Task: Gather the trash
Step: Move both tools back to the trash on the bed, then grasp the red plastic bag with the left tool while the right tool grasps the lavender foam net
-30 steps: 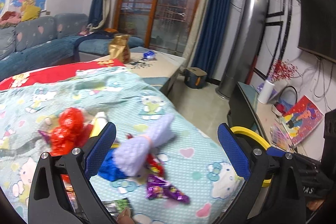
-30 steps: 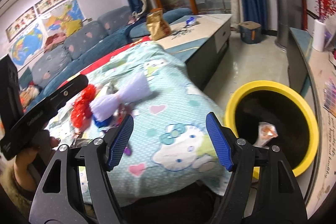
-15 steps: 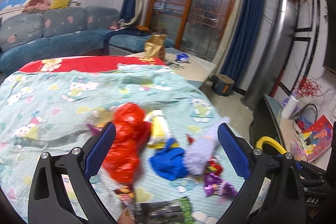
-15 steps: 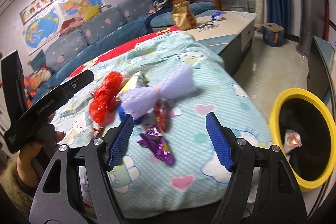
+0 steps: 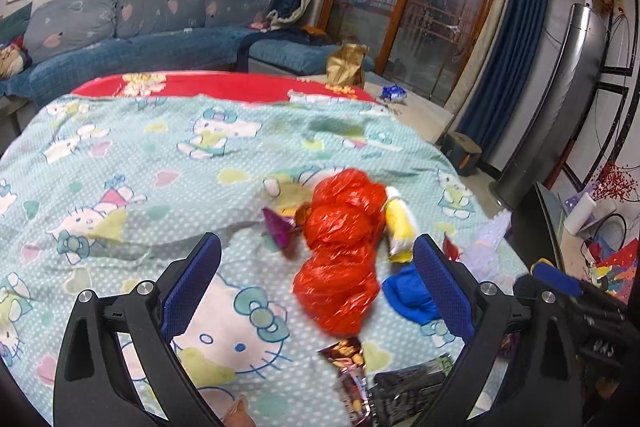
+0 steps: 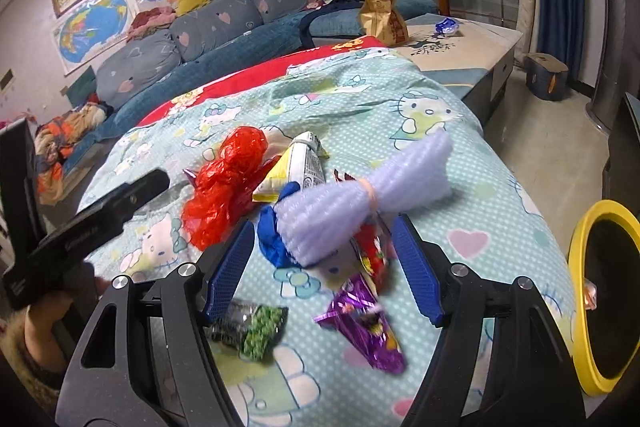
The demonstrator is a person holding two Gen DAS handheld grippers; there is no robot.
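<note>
Here the trash lies in a loose heap on the quilt [image 6: 432, 75] with the cat print, and the yellow-rimmed bin [image 6: 576, 267] stands on the floor just off its right edge, so each piece has only a short way to go. Largest is the lilac foam bundle [image 6: 360, 199], tied at its waist, lying just ahead of the right claw [image 6: 324, 267], whose jaws stand spread and empty; it would be best pinched at that tied waist, where it is thinnest. The red plastic bag [image 5: 340, 255] sits ahead of the left claw [image 5: 316, 287], likewise spread and holding nothing, and probably crumples easily. Smaller bits crowd these: a blue scrap [image 6: 276, 239], a yellow packet [image 6: 296, 167], a purple wrapper [image 6: 368, 327] and a green-pea packet [image 6: 256, 331], any of which may be caught up by mistake.
</note>
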